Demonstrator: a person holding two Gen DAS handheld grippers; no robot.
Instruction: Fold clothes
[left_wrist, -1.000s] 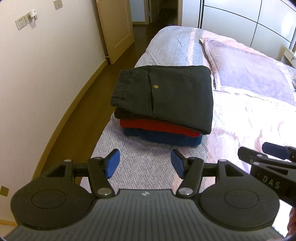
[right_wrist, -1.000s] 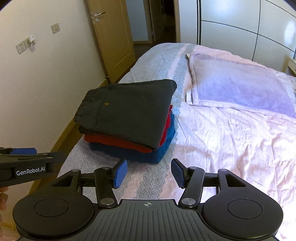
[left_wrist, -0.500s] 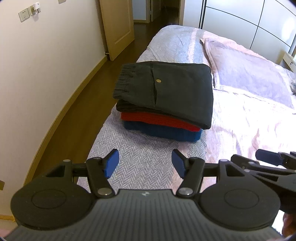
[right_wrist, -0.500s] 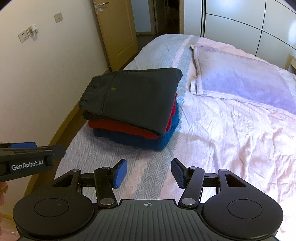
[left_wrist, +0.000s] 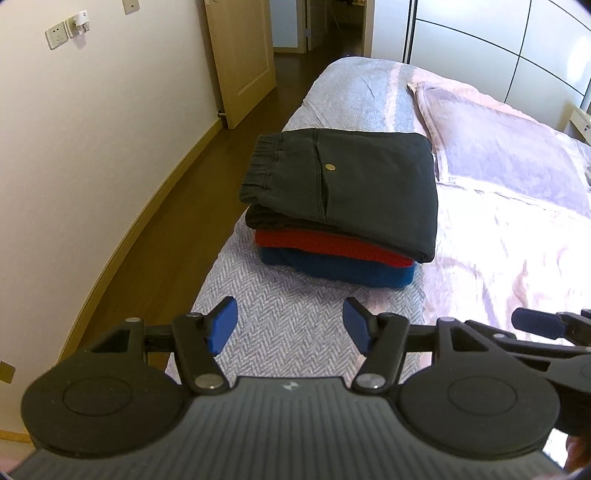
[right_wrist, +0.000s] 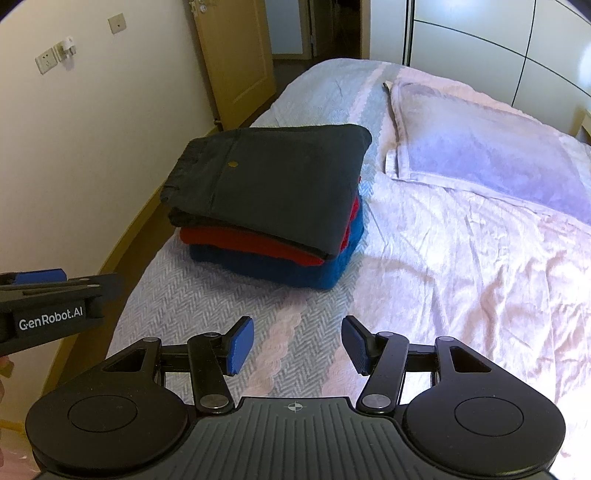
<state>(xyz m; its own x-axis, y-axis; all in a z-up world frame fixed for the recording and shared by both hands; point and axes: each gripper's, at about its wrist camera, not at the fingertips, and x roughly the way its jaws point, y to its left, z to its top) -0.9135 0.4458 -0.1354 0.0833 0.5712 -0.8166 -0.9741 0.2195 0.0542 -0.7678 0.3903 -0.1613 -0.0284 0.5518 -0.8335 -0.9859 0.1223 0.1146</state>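
A stack of three folded clothes sits near the left edge of the bed: dark grey trousers on top, a red garment under them and a blue garment at the bottom. A pillow lies just to the right of the stack. The left gripper and the right gripper hover side by side over the herringbone bedspread, short of the stack. Each has its blue-padded fingers apart with nothing between them.

Folded dark trousers top a red and blue garment stack on the bed, beyond the right gripper's empty, parted jaws.
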